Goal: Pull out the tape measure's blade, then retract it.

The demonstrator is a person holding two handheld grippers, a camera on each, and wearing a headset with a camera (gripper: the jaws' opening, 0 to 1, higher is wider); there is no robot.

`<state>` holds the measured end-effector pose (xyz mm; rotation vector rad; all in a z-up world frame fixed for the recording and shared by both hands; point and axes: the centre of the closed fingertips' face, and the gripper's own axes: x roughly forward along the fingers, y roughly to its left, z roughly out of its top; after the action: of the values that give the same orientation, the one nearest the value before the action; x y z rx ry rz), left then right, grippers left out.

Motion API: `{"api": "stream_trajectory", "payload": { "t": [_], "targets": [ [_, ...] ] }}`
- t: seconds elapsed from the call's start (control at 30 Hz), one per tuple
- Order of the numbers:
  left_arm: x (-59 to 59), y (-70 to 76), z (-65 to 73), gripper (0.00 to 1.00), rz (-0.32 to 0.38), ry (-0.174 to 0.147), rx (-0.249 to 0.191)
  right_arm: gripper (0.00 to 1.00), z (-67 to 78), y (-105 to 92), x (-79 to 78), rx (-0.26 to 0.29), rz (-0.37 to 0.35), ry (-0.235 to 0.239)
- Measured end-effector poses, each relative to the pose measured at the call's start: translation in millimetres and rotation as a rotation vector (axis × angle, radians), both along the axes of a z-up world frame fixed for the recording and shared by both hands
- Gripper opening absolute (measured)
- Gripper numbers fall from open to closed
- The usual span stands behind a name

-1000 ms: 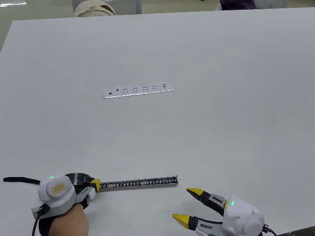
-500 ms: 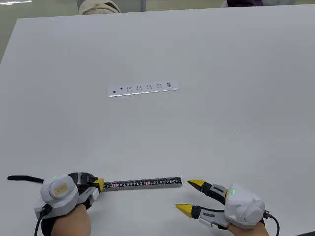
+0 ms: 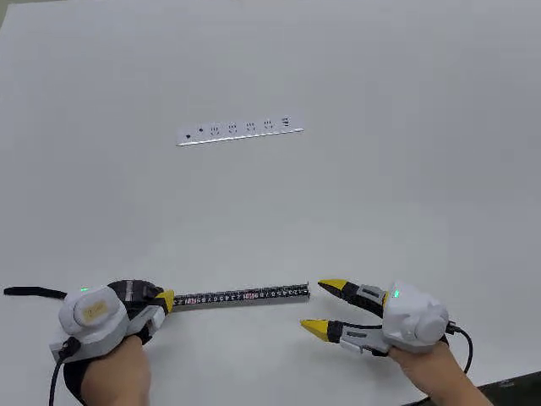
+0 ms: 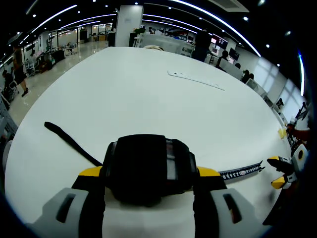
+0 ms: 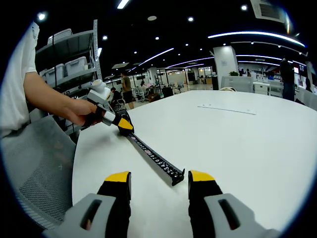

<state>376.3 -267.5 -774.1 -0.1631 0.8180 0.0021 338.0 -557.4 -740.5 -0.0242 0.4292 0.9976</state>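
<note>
Left tool (image 4: 149, 173) clasps tape measure (image 4: 148, 156), blade tip (image 3: 303, 291) just before right tool (image 3: 313, 305).

**Open hall, dark ceiling, one big white table**

We sit at a wide white table (image 3: 380, 101) w/ a plain matte top. A white power strip (image 3: 238, 131) lies flat on it, well apart from the near edge. Around us is a big open hall w/ a black ceiling (image 5: 163, 29), long LED strips (image 4: 218, 22) and small round spot lamps (image 5: 191, 19). A white square pillar (image 4: 128, 25) stands beyond the table's far end. The floor (image 4: 64, 54) is pale & glossy and reflects the lamps. To one side we see a grey metal rack (image 5: 74, 39) w/ pale storage bins (image 5: 74, 65) on its shelves. A grey mesh chair (image 5: 34, 163) sits close by the table edge. Far bg: more furniture & a few ppl standing, too small to tell more.
</note>
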Motion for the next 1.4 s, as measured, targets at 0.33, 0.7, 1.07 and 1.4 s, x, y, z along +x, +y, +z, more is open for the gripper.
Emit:
{"api": "stream_trajectory", "payload": {
  "t": [0.33,0.7,1.07,1.4],
  "targets": [
    [-0.3,-0.6,0.6,0.71,-0.004,0.004,0.000,0.45,-10.5,3.6,7.2,0.002,0.031,0.013],
    [-0.4,-0.2,0.3,0.71,-0.007,0.008,-0.001,0.39,-13.4,5.4,14.3,0.023,0.070,0.014],
    [-0.4,0.2,0.0,0.71,-0.006,0.006,0.000,0.30,-21.3,9.4,14.8,-0.004,0.131,0.010],
    [-0.3,-0.1,-0.2,0.71,-0.007,0.001,0.000,0.25,-27.7,10.5,18.2,-0.012,0.147,0.015]
  ]
}}
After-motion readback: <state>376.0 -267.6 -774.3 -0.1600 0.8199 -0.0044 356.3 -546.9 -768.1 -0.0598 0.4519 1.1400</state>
